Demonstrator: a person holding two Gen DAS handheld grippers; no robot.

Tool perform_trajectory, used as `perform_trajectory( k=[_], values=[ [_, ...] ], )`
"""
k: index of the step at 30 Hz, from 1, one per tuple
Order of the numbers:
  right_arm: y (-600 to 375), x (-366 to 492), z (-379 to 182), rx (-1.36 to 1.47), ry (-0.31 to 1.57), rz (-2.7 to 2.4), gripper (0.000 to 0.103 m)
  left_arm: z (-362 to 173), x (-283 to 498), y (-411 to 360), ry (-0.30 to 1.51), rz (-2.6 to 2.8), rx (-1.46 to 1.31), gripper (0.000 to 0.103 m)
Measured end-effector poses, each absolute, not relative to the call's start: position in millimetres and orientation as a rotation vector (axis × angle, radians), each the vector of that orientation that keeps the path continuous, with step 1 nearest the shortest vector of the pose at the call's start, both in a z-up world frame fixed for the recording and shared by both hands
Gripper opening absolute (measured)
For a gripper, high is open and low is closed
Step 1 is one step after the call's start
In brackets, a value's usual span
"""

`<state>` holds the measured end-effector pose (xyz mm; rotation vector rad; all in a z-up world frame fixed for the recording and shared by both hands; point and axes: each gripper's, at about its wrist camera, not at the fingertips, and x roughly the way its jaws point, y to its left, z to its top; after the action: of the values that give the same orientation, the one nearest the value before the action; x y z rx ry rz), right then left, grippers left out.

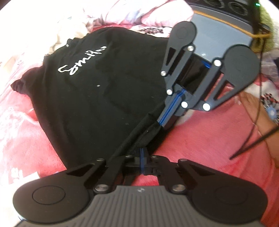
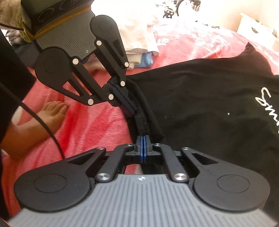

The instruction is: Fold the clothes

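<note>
A black T-shirt [image 1: 87,96] with white script lettering lies spread on a pink blanket, and the right wrist view shows it [image 2: 200,104] too. Its near edge is bunched into a narrow strip [image 1: 139,136] that runs between both grippers. My left gripper [image 1: 142,152] is shut on one end of this strip. My right gripper [image 1: 161,122] comes in from the upper right and is shut on the other end. In the right wrist view my right gripper [image 2: 143,138] pinches the strip [image 2: 140,124] at the bottom, while the left gripper [image 2: 132,111] clamps it just above.
The pink blanket [image 1: 200,139] covers the bed. A person's bare foot [image 2: 52,113] rests on the blanket [image 2: 87,125] left of the grippers, with a black cable [image 2: 43,125] across it. Light clothes [image 2: 139,35] are piled beyond the shirt. White bedding [image 1: 122,12] lies at the back.
</note>
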<state>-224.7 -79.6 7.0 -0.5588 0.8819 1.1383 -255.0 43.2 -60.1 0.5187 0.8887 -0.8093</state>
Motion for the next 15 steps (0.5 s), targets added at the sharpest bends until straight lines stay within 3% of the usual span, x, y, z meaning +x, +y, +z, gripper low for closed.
perform_trajectory(
  k=[11,15],
  values=[
    [-74.9,-233.8,-2.8,-0.593,0.918,1.145,0.003,-67.6,-264.5,43.9,0.980,-0.862,0.549,0.001],
    [-95.7,-237.4,14.7,-0.500,0.897,1.118,0.003,-47.9,-270.0,58.4,0.923,-0.817,0.505,0.008]
  ],
)
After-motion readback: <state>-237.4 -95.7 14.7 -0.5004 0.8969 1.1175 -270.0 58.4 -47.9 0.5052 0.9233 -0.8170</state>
